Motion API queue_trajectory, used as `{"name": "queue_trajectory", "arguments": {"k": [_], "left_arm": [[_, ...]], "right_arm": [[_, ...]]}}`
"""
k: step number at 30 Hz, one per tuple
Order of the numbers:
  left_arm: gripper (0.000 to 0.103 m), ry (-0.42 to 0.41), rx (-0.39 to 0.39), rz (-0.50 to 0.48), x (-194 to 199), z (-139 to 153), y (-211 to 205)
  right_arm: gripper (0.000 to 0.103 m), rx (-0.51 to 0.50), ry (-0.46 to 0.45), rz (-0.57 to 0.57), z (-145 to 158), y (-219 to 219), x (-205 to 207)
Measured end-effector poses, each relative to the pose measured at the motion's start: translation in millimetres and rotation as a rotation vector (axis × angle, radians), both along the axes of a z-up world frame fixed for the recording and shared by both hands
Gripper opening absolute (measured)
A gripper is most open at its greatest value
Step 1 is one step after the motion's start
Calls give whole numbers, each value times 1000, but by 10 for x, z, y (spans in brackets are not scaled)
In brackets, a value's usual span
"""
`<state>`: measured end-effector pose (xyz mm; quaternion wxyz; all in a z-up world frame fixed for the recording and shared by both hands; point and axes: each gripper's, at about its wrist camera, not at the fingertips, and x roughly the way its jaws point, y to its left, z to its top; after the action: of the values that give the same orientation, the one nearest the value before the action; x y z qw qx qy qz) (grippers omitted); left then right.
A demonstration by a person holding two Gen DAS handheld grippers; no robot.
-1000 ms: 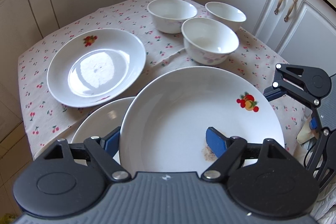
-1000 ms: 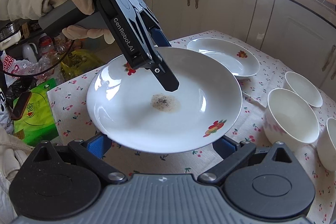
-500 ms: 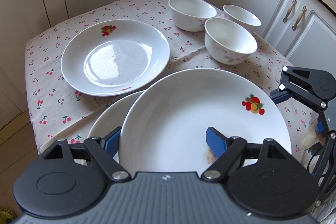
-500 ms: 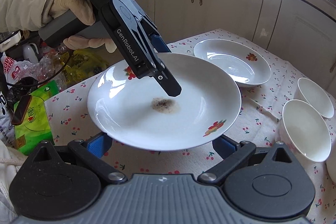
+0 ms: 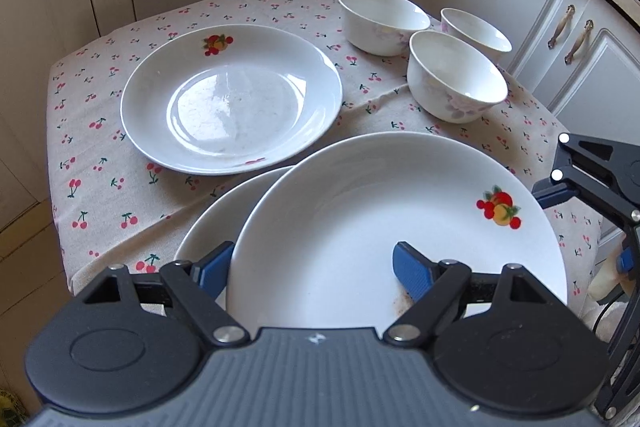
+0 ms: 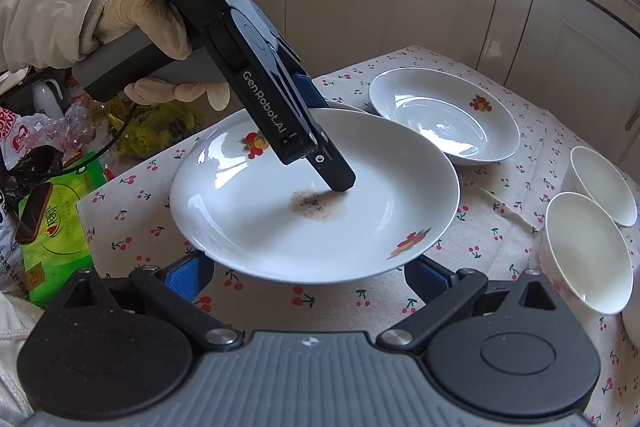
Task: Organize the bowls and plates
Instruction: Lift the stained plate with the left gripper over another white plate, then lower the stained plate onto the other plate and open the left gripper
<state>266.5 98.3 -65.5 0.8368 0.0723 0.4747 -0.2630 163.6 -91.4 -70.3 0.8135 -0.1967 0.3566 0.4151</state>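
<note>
In the left tool (image 5: 308, 273) — white plate (image 5: 360, 219), fruit print, brown smear.

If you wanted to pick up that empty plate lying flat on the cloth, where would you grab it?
Judging by its shape, the empty plate is best pinched at its raised rim, one finger above and one below. Come from the near side, since the three bowls crowd its far right.
</note>
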Motion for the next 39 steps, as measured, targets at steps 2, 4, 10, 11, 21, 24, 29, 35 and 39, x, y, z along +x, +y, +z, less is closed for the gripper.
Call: {"name": "queue_trajectory", "arguments": {"k": [2,4,10,11,21,24,29,35,39], "left_arm": [[84,0,7,-3,8,-10,-5],[84,-5,14,-6,8,-18,-16],[84,-15,20,-11,16,-14,-24],[84,-15,21,-10,20,-14,-25],[84,-32,23,6,37,6,30],[84,-33,16,9,33,11,54],[84,-49,19,8,11,29,44],[84,-67,10,15,-24,96,83],[85,-78,-5,0,-71,133,68]], "right_arm": [[103,5,5,-1,8,5,3],[103,11,4,0,25,9,-10],[103,17,7,-6,36,17,-35],[103,18,8,-9,28,20,-21],[103,0,-4,-16,7,82,-35],[103,2,0,-16,9,93,-34],[103,-4,-1,-19,-2,111,-26],[103,-10,-9,-22,-4,130,-34],[103,-10,-17,-27,2,131,-54]]}}
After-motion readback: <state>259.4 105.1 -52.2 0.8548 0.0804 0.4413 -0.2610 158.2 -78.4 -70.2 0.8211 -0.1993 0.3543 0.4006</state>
